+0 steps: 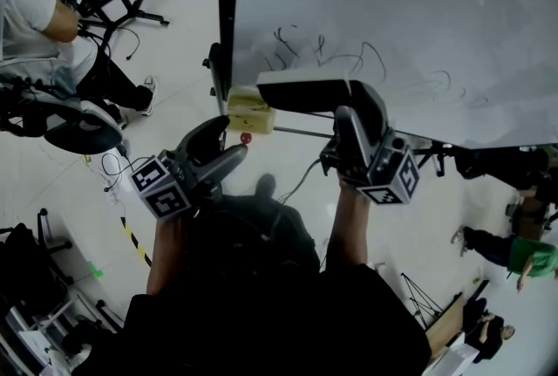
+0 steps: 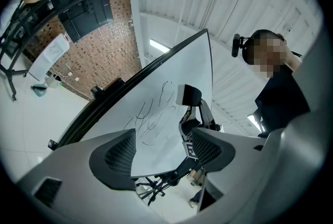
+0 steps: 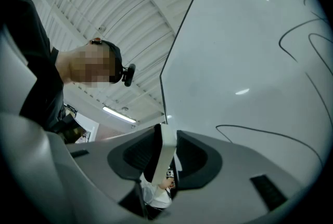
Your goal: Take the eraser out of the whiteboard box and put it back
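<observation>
My right gripper (image 1: 347, 108) is shut on the eraser (image 1: 301, 93), a dark block with a pale edge, held close against the lower part of the whiteboard (image 1: 392, 8) just under the black scribbles (image 1: 323, 56). In the right gripper view the eraser (image 3: 165, 153) stands edge-on, pinched between the two jaws, with the board (image 3: 250, 51) right beside it. A yellowish box (image 1: 249, 112) sits at the board's lower left corner. My left gripper (image 1: 222, 146) hangs below that box, open and empty. The left gripper view (image 2: 161, 153) shows bare pads, with the eraser (image 2: 188, 95) beyond them.
A person (image 1: 39, 25) sits at the far left by an office chair (image 1: 78, 130). Black stand legs (image 1: 131, 12) and cables (image 1: 113, 169) lie on the pale floor. Another person (image 1: 523, 252) crouches at the right edge, near the whiteboard's frame feet (image 1: 440, 158).
</observation>
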Available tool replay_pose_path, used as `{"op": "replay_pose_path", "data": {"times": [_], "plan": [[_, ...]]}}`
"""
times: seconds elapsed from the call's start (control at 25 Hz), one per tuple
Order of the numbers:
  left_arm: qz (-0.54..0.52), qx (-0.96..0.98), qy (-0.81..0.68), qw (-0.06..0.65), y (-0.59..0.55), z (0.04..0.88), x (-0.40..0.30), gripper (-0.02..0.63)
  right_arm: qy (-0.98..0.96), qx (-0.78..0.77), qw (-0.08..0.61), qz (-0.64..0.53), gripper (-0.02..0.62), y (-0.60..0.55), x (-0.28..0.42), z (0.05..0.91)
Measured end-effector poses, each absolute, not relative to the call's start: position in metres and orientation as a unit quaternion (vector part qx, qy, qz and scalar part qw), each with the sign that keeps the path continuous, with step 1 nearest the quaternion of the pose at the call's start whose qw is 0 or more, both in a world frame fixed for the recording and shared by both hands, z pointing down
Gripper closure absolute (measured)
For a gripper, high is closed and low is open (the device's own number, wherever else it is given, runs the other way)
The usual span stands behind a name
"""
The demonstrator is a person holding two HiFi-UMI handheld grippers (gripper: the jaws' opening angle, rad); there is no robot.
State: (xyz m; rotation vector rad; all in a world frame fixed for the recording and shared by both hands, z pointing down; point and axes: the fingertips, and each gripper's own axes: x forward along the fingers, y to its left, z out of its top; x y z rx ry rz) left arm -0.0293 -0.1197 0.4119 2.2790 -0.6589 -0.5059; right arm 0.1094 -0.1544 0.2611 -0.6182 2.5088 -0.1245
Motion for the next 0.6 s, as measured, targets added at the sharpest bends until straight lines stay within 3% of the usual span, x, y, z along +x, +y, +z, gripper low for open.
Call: {"op": "replay_pose_path", "data": {"times": [0.6], "plan": [[-0.198,0.878,-0.257,0.353,-0.120,0.414,-0.032,0.275,0.955,-0.243,0.170,-0.032,0.446,-0.162,0.089,0.309]]}}
